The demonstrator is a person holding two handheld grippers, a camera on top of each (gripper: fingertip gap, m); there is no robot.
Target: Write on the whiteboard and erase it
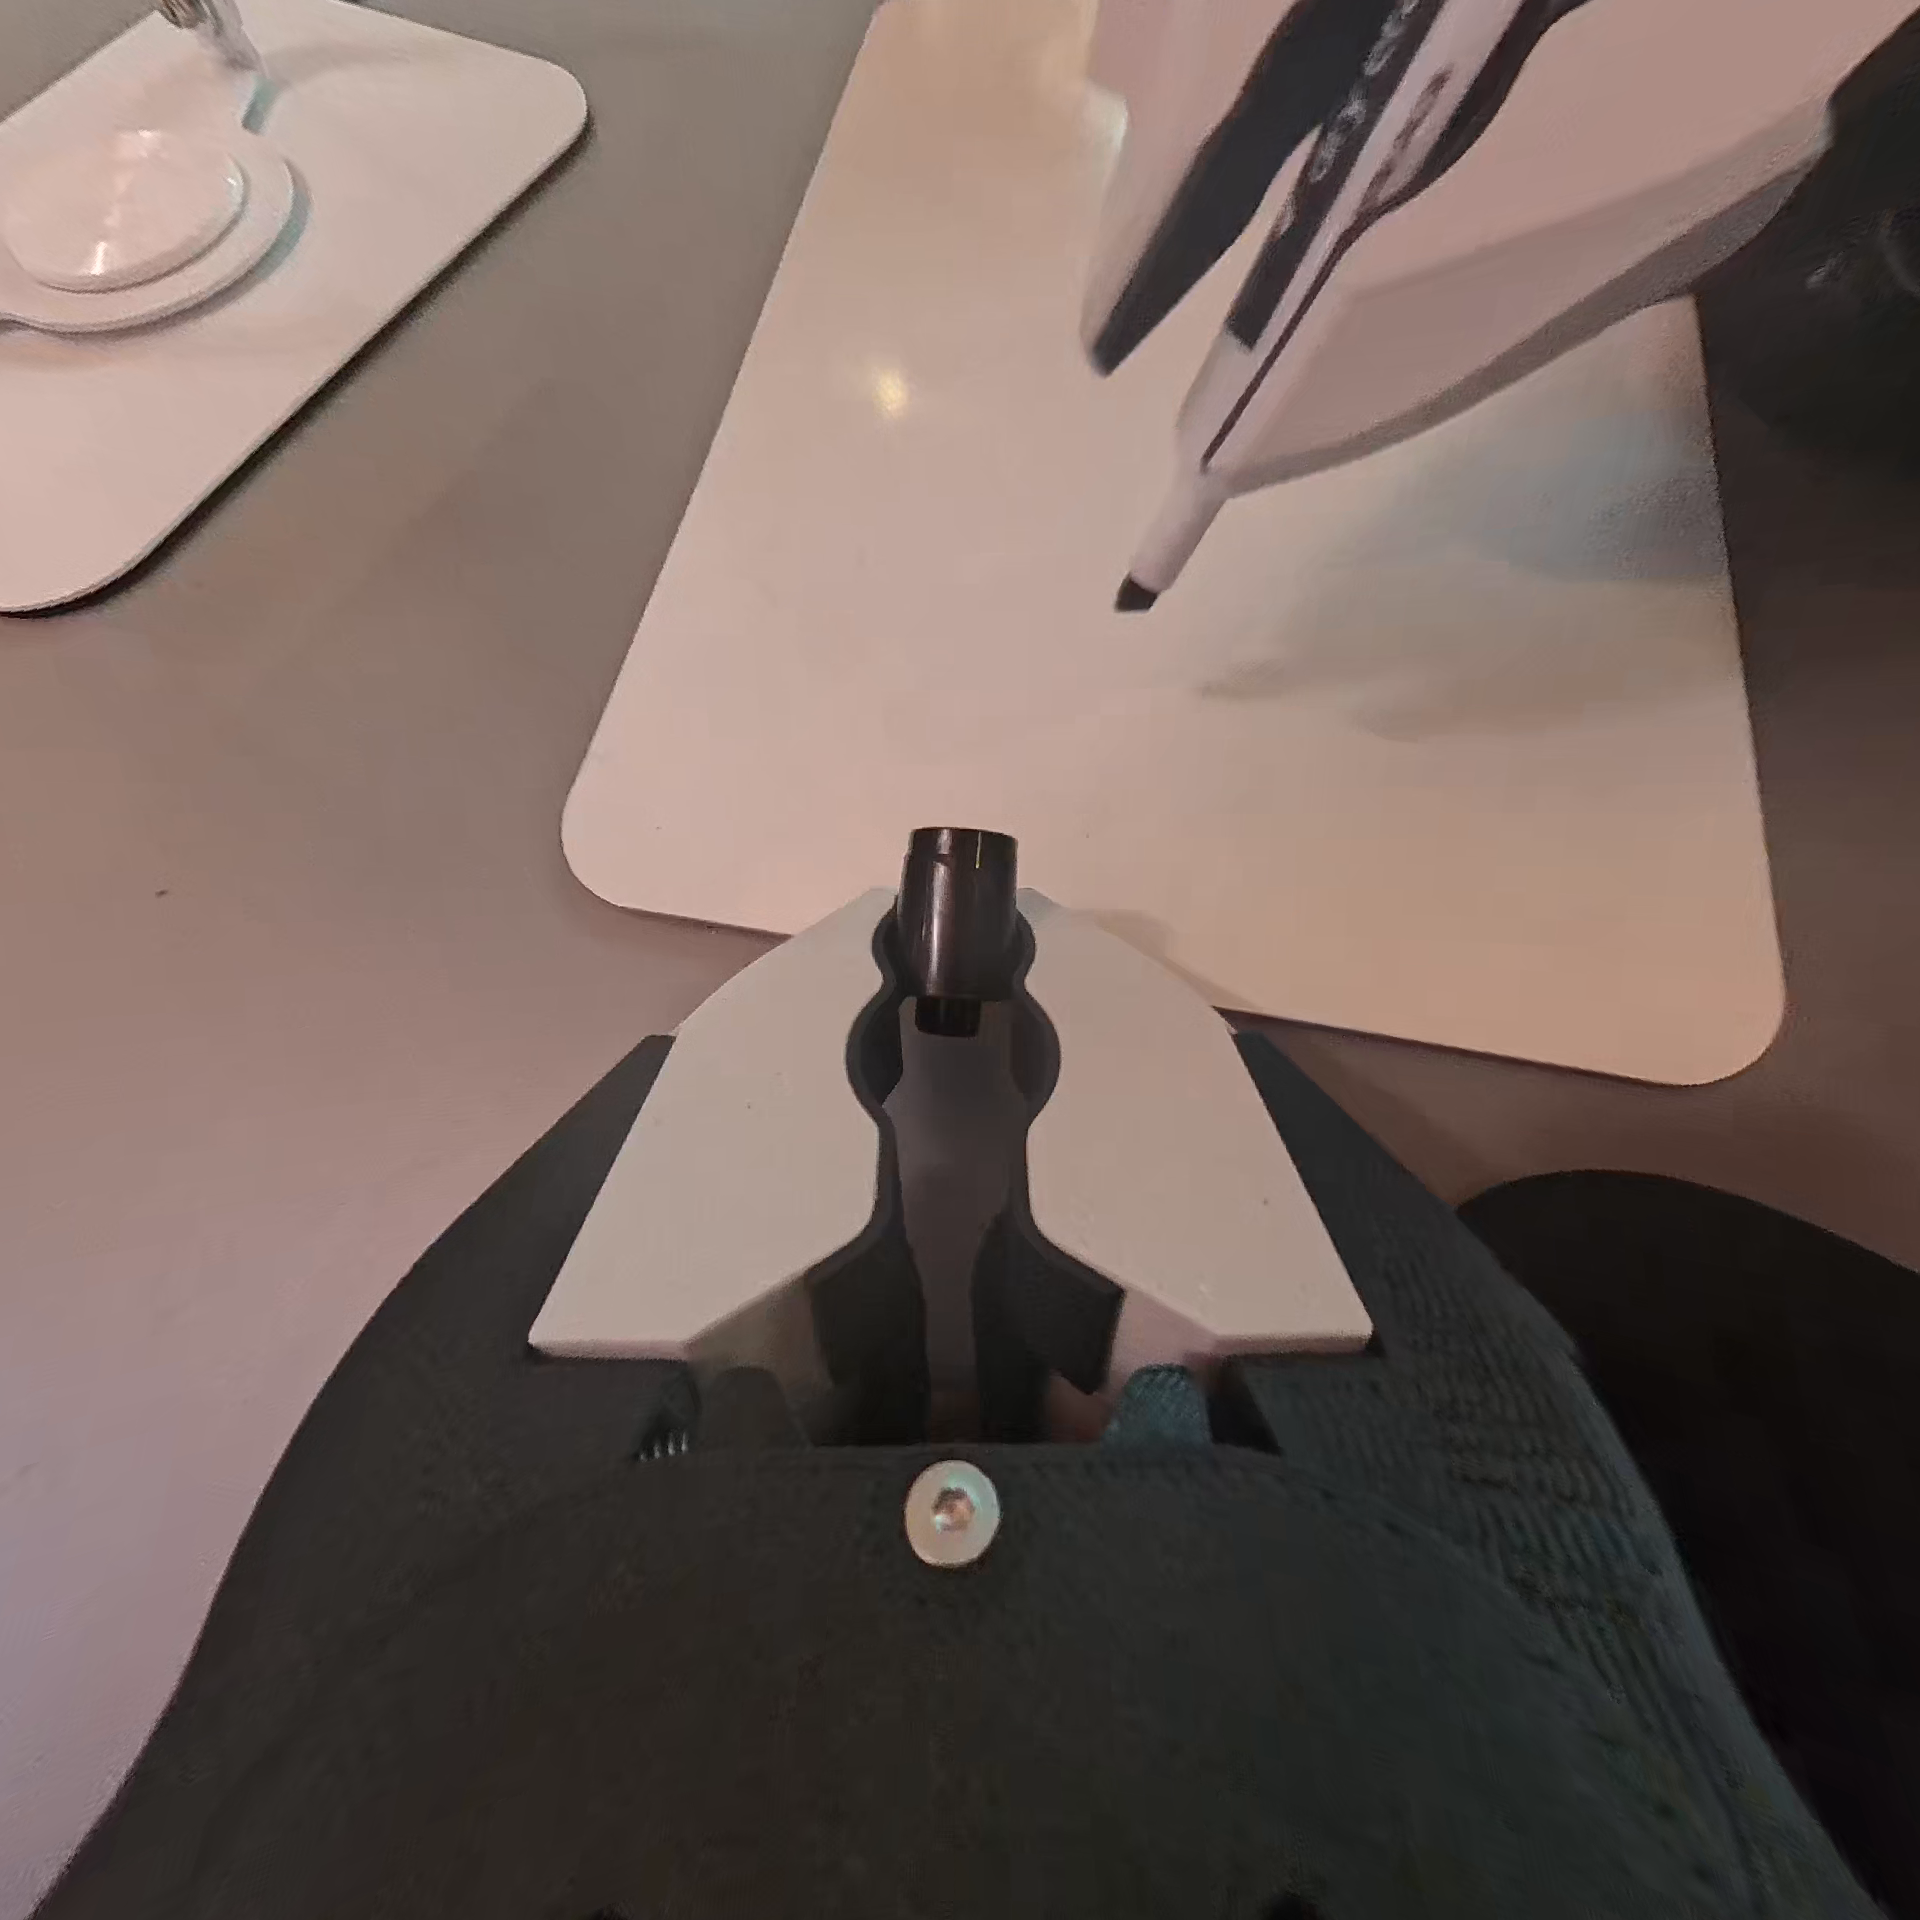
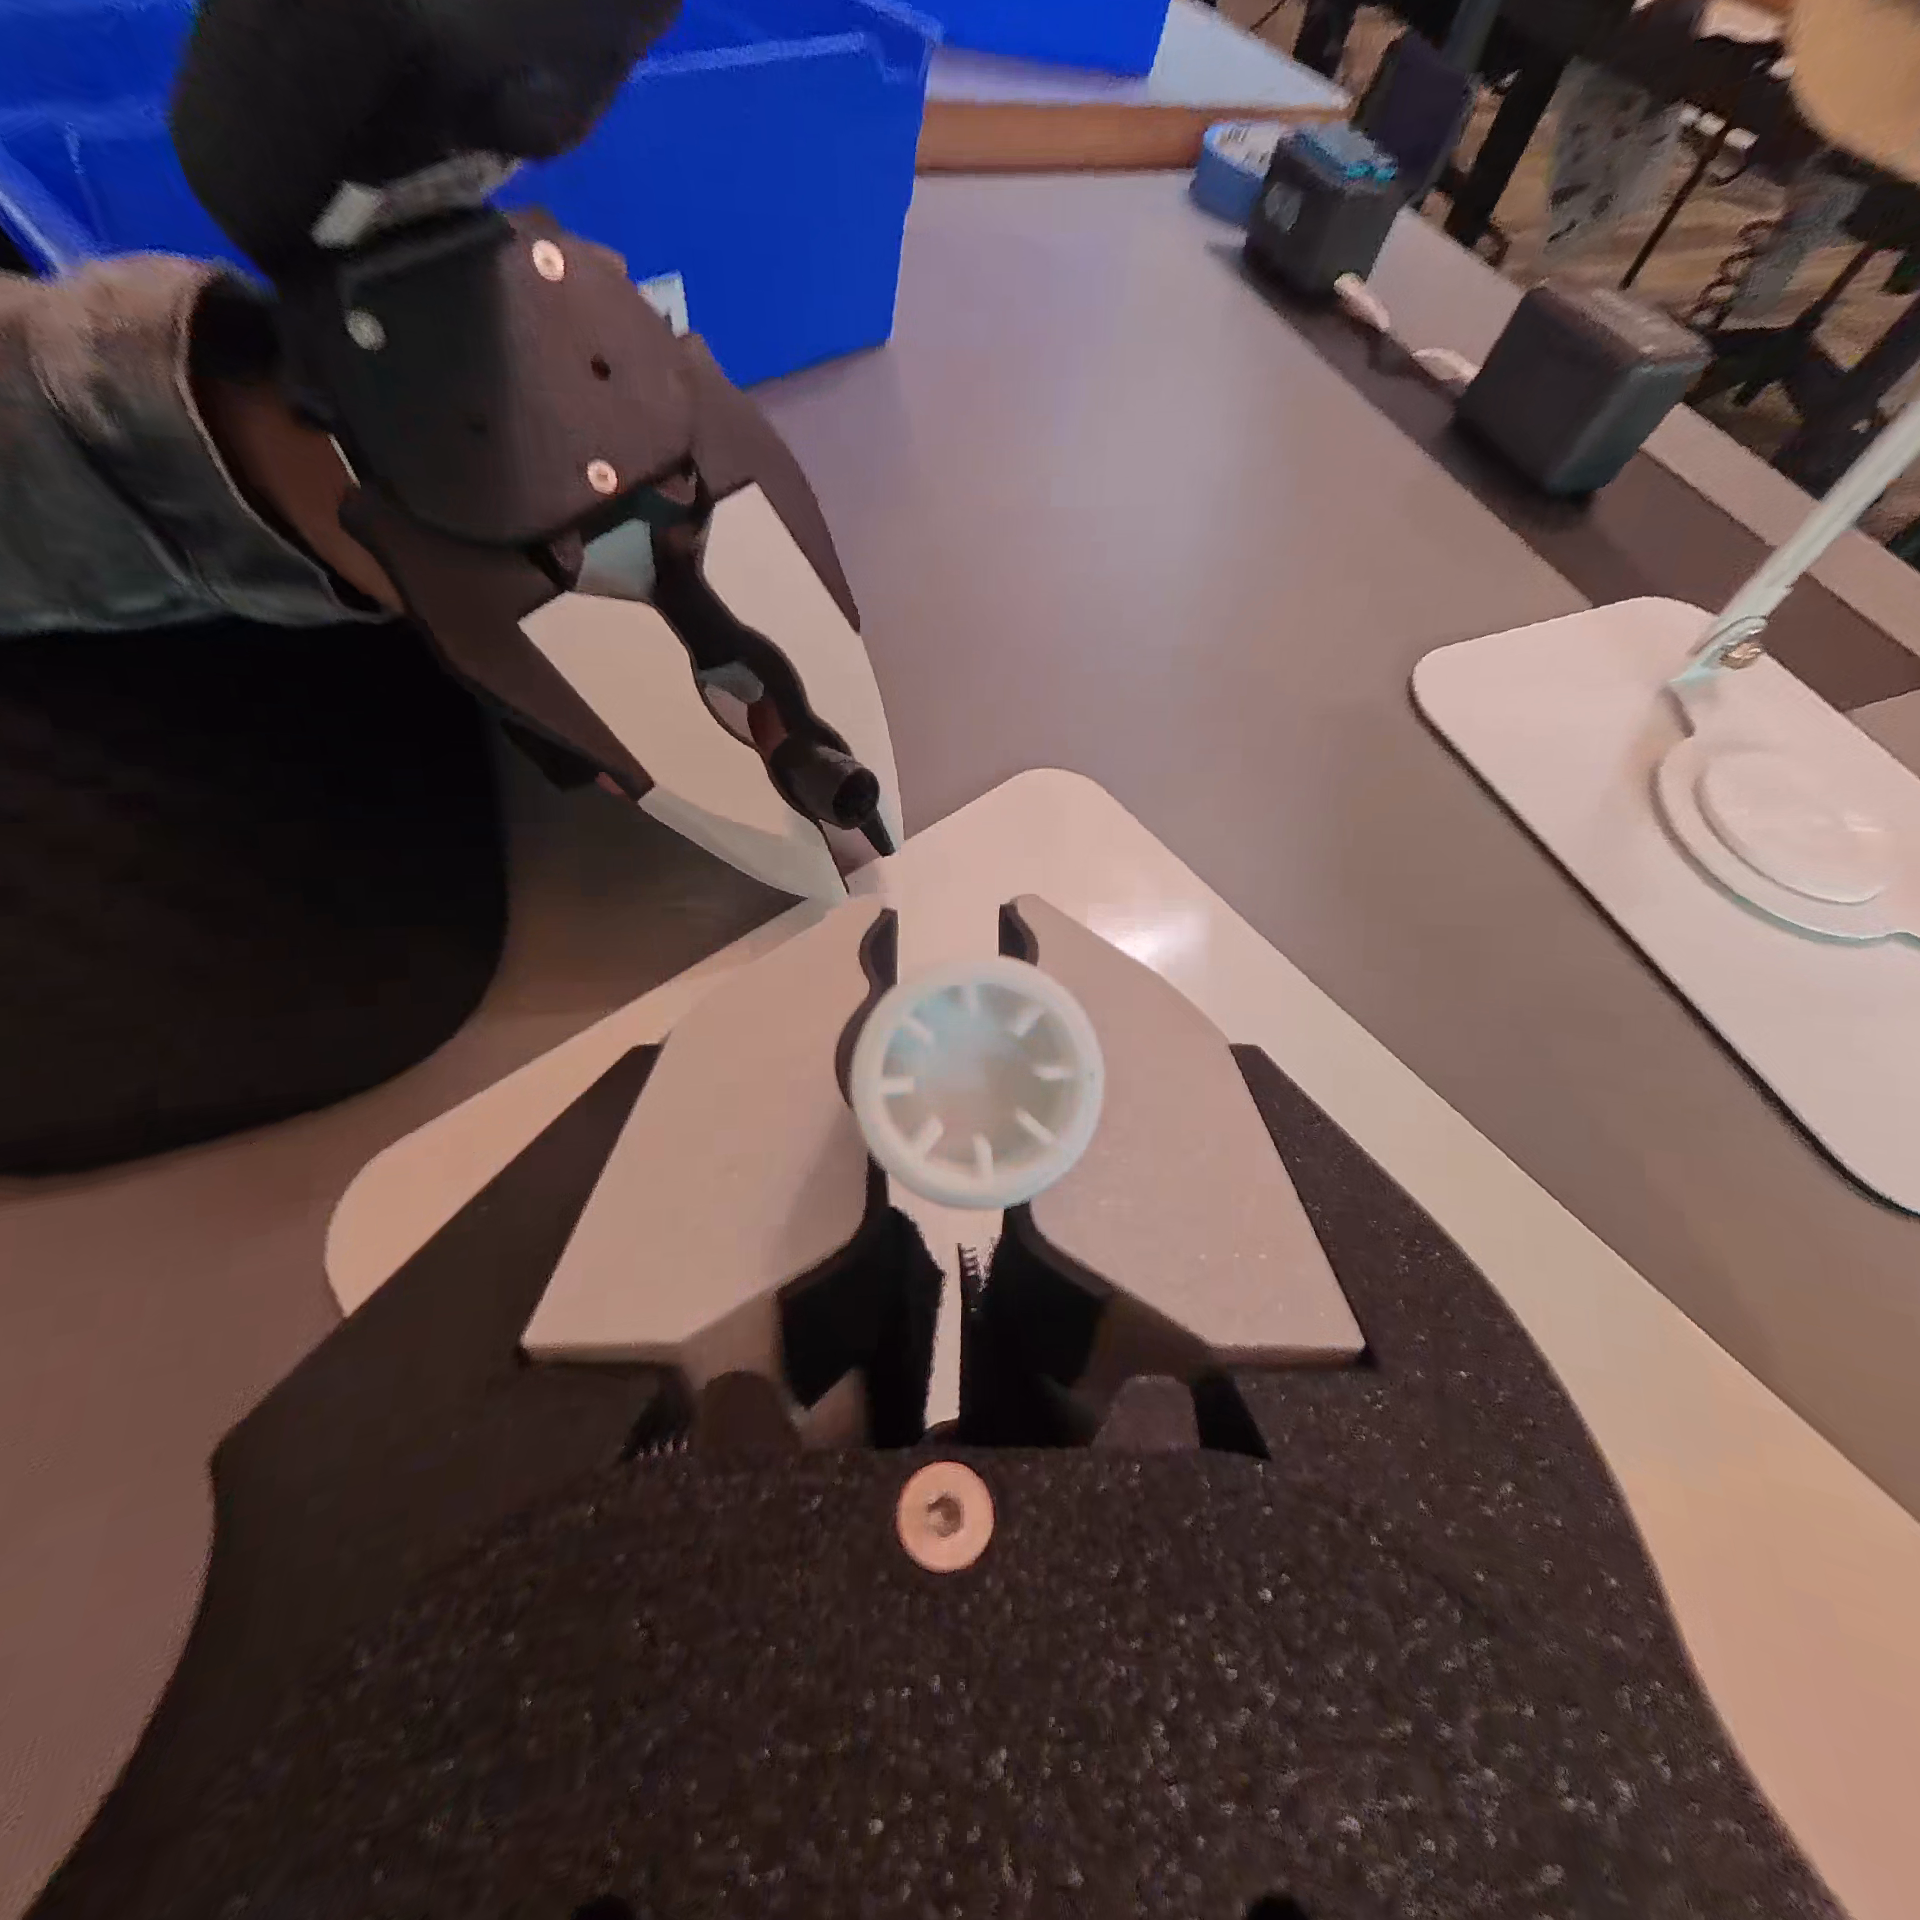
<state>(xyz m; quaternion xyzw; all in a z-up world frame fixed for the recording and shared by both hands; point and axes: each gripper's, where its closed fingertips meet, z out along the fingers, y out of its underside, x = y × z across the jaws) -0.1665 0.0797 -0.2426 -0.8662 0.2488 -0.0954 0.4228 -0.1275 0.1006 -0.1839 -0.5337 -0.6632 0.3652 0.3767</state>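
A blank white whiteboard [image 1: 935, 623] lies flat on the grey table; it also shows in the right wrist view [image 2: 1299, 1143]. My left gripper [image 1: 961, 914] is shut on a black marker cap [image 1: 956, 904] at the board's near edge. In the right wrist view the left gripper [image 2: 862, 842] holds the cap [image 2: 847, 790] over the board's far corner. My right gripper [image 2: 945, 914] is shut on a white marker, seen end-on [image 2: 977, 1081]. In the left wrist view the right gripper [image 1: 1174, 416] holds the marker [image 1: 1195, 488] tilted, its black tip [image 1: 1136, 594] close over the board; contact is unclear.
A white flat stand base with a round disc [image 1: 156, 260] lies left of the board, on the right in the right wrist view [image 2: 1714, 831]. Blue bins [image 2: 748, 208] and dark boxes [image 2: 1579, 384] stand farther back. A person's dark sleeve [image 2: 156, 468] is at the left. Some 8 centimeters of space lies between my two pairs of fingers.
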